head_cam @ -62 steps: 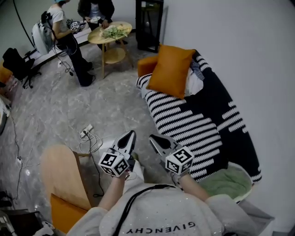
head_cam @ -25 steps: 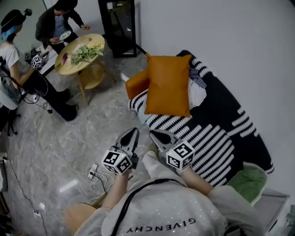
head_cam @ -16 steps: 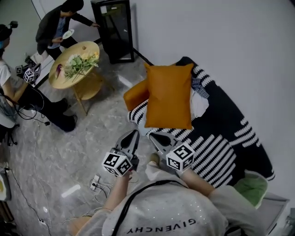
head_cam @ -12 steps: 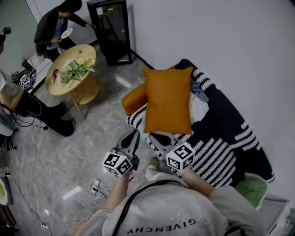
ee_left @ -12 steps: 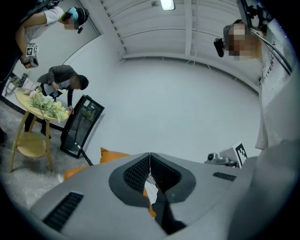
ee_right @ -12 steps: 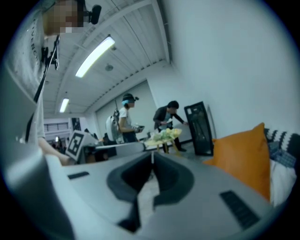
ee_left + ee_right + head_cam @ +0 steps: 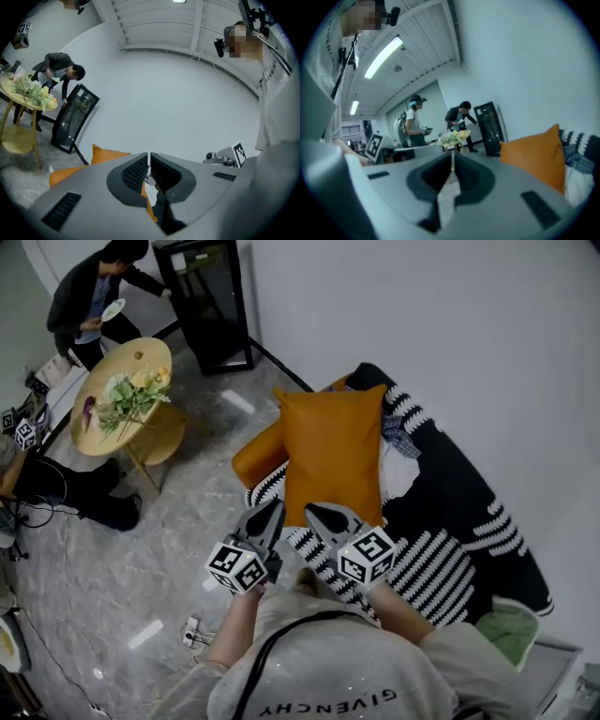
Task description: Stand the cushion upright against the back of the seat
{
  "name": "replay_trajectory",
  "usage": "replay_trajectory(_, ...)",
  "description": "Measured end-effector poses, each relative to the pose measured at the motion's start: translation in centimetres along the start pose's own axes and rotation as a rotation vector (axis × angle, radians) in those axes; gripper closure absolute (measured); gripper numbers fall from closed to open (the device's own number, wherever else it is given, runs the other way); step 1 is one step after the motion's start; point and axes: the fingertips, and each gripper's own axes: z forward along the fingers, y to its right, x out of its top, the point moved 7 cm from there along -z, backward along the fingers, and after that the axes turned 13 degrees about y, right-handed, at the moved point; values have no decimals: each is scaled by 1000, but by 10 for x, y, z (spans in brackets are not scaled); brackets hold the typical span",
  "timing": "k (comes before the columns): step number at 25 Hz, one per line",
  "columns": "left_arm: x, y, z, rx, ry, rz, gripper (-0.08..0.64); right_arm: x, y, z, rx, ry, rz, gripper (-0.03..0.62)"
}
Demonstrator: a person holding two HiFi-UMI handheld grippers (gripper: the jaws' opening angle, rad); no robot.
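Both grippers are coming closer to the sofa than a second ago, and the orange cushion (image 7: pixel 333 451) is now sitting just ahead of their tips in the head view. Left gripper (image 7: pixel 273 507) and right gripper (image 7: pixel 312 511) are being held side by side, pointing roughly level toward the cushion's near edge. Each gripper view is showing its own jaws pressed together with nothing between them: left gripper (image 7: pixel 148 157), right gripper (image 7: pixel 452 163).

Cushion is resting on the seat at the far end of the sofa (image 7: pixel 450 521), which is draped in a black-and-white striped cover. Its left edge is lying beside the orange sofa arm (image 7: pixel 255 454), and its top edge is reaching toward the sofa's back. In the right gripper view the cushion (image 7: pixel 534 157) is appearing to the right of the jaws.

Farther off, on the grey floor, a round wooden desk (image 7: pixel 150 352) is carrying a bunch of flowers (image 7: pixel 127 395). A person in a dark jacket (image 7: pixel 84 287) is bending over it, next to a black glass-fronted cabinet (image 7: pixel 204 301) standing against the white wall.
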Motion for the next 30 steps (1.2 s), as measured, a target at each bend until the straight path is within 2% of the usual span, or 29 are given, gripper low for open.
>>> replay_trajectory(4, -12, -13, 23, -24, -107, 1, 534, -5, 21, 7, -34, -5, 16, 572)
replay_trajectory(9, -8, -37, 59, -95, -94, -25, 529, 0, 45, 30, -73, -4, 29, 572)
replay_trajectory(12, -10, -54, 91, -156, -123, -52, 459, 6, 66, 48, -111, -11, 32, 572)
replay_trajectory(14, -11, -66, 112, -175, -143, -59, 451, 9, 86, 58, -155, -12, 50, 571)
replay_trajectory(17, -14, -92, 141, -151, -163, -62, 451, 13, 120, 73, -223, -20, 61, 571)
replay_trajectory(24, -33, -175, 185, -27, -238, -64, 451, 15, 196, 95, -401, -30, 49, 548)
replay_trajectory(27, -46, -201, 202, 2, -285, -74, 397, 16, 227, 95, -491, -27, 37, 529)
replay_trajectory(30, -58, -221, 218, 35, -318, -83, 360, 21, 259, 86, -595, -16, 29, 483)
